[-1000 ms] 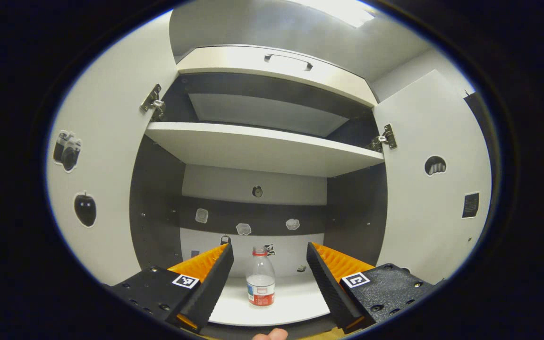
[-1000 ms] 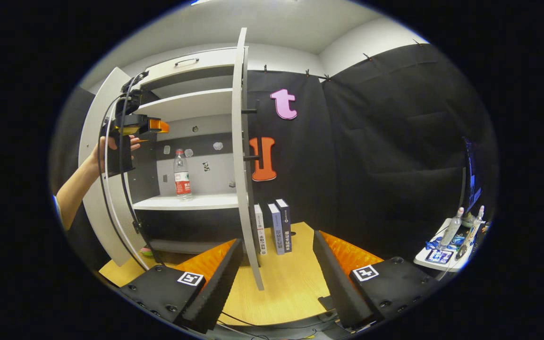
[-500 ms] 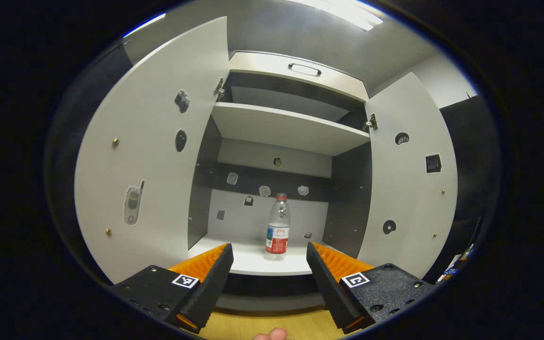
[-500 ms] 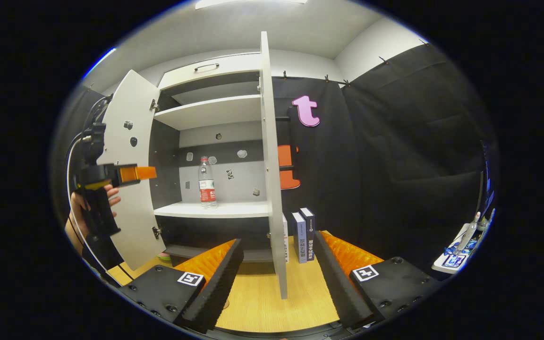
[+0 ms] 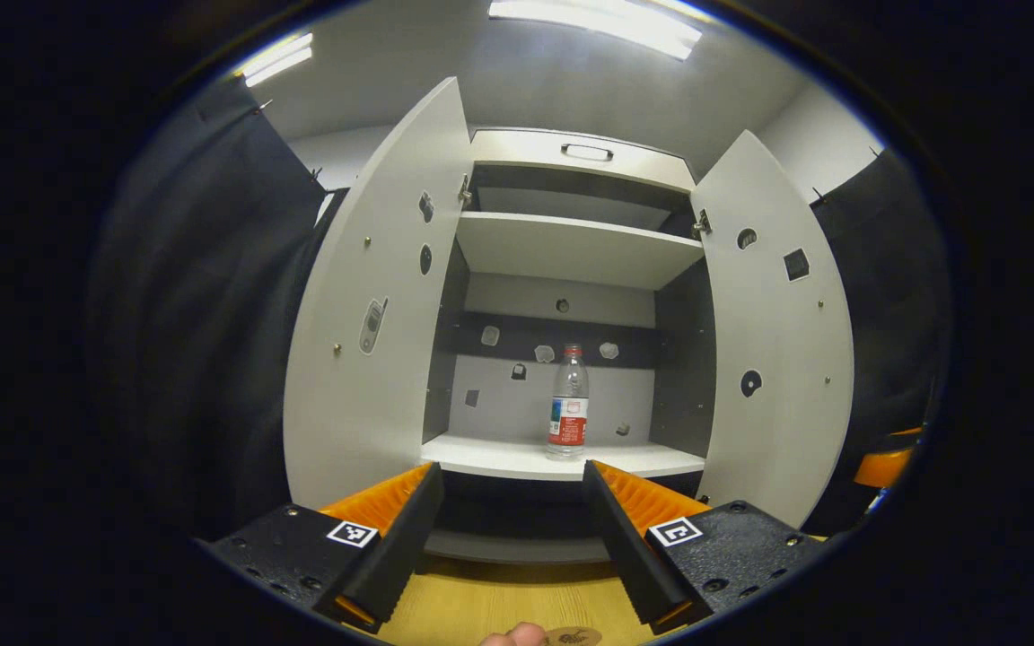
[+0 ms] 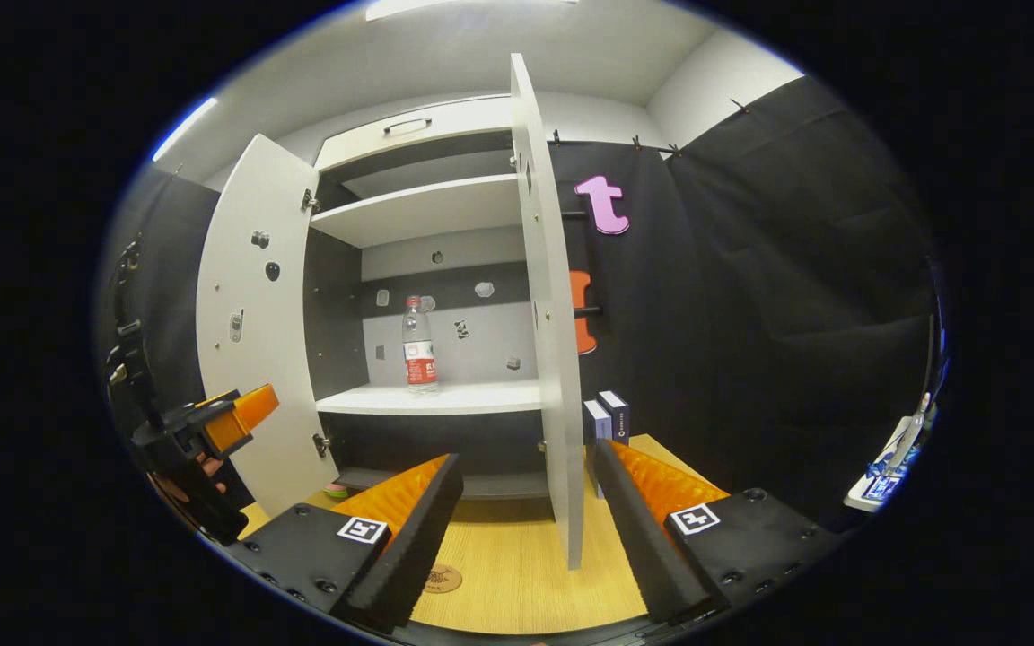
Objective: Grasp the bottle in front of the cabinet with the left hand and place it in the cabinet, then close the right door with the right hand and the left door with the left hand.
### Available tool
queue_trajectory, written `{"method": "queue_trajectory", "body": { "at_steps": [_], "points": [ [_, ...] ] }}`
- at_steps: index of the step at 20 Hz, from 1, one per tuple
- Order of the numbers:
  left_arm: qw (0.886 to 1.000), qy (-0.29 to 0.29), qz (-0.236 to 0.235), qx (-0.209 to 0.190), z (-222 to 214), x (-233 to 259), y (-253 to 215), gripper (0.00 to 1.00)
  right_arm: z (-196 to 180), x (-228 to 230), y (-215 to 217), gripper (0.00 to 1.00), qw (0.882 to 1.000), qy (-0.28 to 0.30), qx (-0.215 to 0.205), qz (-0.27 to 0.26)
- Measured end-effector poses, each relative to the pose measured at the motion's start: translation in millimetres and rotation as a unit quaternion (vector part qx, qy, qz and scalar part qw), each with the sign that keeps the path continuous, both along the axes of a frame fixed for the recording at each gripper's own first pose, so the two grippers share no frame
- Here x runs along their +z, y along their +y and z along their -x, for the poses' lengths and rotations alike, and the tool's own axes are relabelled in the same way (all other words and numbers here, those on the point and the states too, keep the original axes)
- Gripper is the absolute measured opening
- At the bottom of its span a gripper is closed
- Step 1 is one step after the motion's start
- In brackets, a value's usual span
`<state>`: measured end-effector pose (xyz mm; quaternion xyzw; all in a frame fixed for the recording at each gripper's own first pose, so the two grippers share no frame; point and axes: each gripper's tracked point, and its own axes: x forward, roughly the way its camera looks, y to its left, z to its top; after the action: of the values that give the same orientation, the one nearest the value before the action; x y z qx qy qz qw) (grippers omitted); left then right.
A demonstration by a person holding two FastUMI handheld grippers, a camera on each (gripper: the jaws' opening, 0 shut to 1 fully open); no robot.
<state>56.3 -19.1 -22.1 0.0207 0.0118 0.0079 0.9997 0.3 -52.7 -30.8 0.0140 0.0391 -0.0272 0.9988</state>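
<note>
While both doors hang open, the bottle (image 5: pixel 568 401) stands upright on the cabinet's lower shelf (image 5: pixel 517 458), near the middle and well back from the front edge — clear plastic, red cap, red-and-white label. In the right gripper view the same bottle (image 6: pixel 418 344) sits left of centre on that shelf (image 6: pixel 445 398), nothing touching it.

Above it runs an upper shelf (image 5: pixel 571 249), and small stickers dot the back wall. The left door (image 5: pixel 373 314) swings out wide, stickers on its inner face; the right door (image 5: pixel 773 341) opens to the other side. From the right gripper view the right door (image 6: pixel 553 314) is seen nearly edge-on, its lower end between that gripper's fingers.

The left gripper (image 5: pixel 510 529) has its jaws spread apart and empty, held back from the cabinet over the wooden table (image 5: pixel 499 606). It also appears at the left of the right gripper view (image 6: pixel 212 431), held by a hand. The right gripper (image 6: pixel 526 529) is likewise spread wide — grasping nothing. Books (image 6: pixel 607 417) stand on the table just beyond the right door.
</note>
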Motion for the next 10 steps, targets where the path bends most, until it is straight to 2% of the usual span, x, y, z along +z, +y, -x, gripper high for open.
{"method": "queue_trajectory", "body": {
  "at_steps": [4,10],
  "points": [
    [1.0,0.014,0.011,-0.007,29.8,-15.7,-9.0,0.95,1.8,-12.0,2.0,0.98,1.0,0.012,-0.001,-0.001],
    [1.0,0.019,0.007,-0.005,51.4,-26.9,-5.6,0.95,1.1,-15.6,7.0,0.98,1.0,0.021,0.008,-0.012]
  ]
}}
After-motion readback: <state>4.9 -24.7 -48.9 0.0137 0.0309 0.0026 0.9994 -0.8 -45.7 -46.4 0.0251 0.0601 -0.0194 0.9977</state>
